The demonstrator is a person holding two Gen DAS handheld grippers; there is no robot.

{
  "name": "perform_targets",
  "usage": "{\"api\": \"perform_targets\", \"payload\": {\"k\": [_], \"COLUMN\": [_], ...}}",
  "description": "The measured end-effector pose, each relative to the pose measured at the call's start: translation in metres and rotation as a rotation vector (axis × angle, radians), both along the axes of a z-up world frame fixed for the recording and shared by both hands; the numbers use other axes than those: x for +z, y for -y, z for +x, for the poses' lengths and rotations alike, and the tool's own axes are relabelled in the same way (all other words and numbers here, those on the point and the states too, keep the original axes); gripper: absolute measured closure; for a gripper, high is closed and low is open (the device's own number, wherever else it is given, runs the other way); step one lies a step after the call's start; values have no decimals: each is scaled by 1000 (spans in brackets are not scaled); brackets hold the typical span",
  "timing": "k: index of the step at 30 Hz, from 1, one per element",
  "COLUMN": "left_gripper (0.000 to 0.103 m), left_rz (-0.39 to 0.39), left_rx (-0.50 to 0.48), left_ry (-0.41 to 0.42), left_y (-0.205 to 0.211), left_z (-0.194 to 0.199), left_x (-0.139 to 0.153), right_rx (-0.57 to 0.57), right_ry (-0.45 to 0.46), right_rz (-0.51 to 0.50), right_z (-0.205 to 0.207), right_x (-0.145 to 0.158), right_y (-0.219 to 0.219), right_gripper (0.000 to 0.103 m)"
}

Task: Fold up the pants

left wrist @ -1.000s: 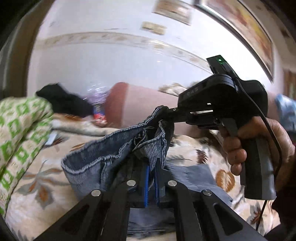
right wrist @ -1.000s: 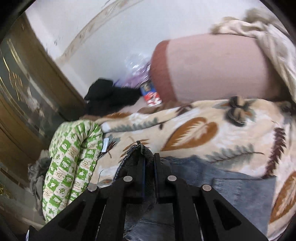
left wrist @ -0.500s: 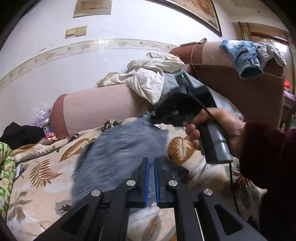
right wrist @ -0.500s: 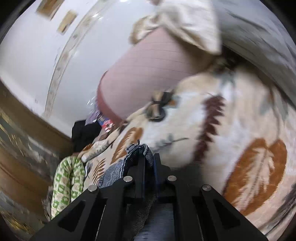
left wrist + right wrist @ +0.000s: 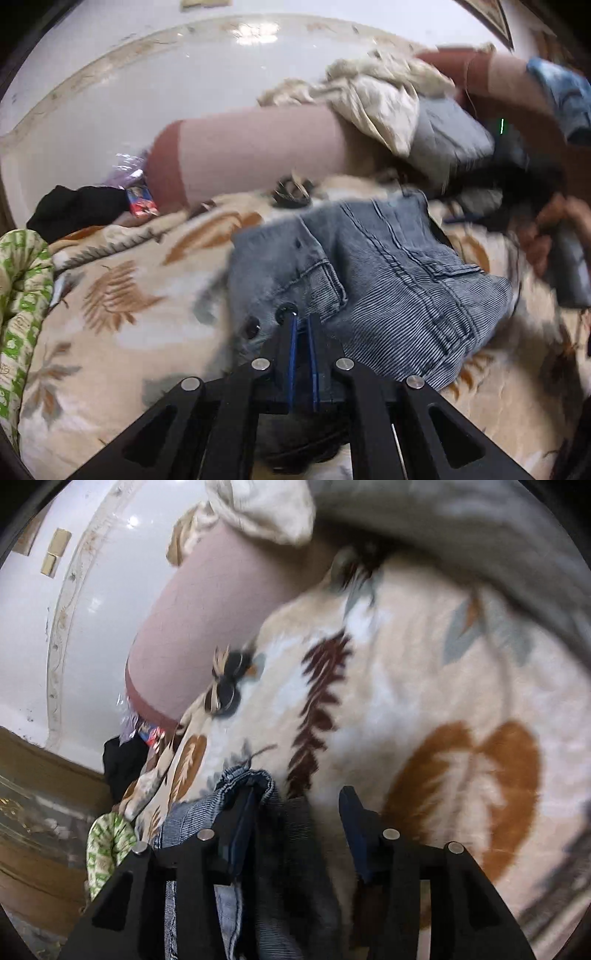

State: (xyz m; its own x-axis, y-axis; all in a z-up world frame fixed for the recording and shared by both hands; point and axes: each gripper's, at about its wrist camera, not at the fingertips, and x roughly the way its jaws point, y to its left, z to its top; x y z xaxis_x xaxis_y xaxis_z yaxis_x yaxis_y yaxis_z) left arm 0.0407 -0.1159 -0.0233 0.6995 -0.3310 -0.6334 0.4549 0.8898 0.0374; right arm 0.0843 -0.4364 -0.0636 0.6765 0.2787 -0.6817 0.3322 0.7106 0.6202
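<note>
The blue denim pants (image 5: pixel 388 280) lie folded in a wide pile on the leaf-patterned blanket (image 5: pixel 122 306) in the left wrist view. My left gripper (image 5: pixel 301 321) is shut on the near edge of the pants by the buttons. My right gripper (image 5: pixel 295 797) is open, its jaws standing wide apart. A fold of the pants (image 5: pixel 243 779) still rests against its left finger (image 5: pixel 240 830). The right gripper also shows blurred at the far right of the left wrist view (image 5: pixel 569 258), held in a hand.
A pink bolster (image 5: pixel 251 151) lies along the wall behind the blanket. A heap of cream and grey clothes (image 5: pixel 388 96) sits on it to the right. A green patterned quilt (image 5: pixel 22 295) is at the left edge, with a black garment (image 5: pixel 77 210) beyond it.
The pants have been swung over to the right and laid down on the blanket. My right gripper has opened and let go of the denim. My left gripper stays shut on it.
</note>
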Motion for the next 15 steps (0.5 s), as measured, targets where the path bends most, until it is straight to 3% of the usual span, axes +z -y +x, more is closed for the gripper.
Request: {"api": "perform_targets", "payload": {"k": [4, 7, 10, 15], "left_gripper": [97, 97, 95, 95], "left_rz": [83, 19, -91, -111], "left_rx": [-30, -15, 31, 92], "left_ry": [36, -12, -61, 63], "left_y": [23, 18, -2, -19], "left_z": [-9, -3, 5, 4], "left_x": [-6, -4, 7, 40], "right_rx": [56, 161, 218, 283], "right_ry": [91, 154, 156, 147], "right_rz": [-68, -99, -111, -160], "right_z": [-29, -44, -49, -44], "right_x": [35, 50, 48, 37], "right_y": [-17, -54, -81, -107], "right_gripper": [54, 54, 54, 54]}}
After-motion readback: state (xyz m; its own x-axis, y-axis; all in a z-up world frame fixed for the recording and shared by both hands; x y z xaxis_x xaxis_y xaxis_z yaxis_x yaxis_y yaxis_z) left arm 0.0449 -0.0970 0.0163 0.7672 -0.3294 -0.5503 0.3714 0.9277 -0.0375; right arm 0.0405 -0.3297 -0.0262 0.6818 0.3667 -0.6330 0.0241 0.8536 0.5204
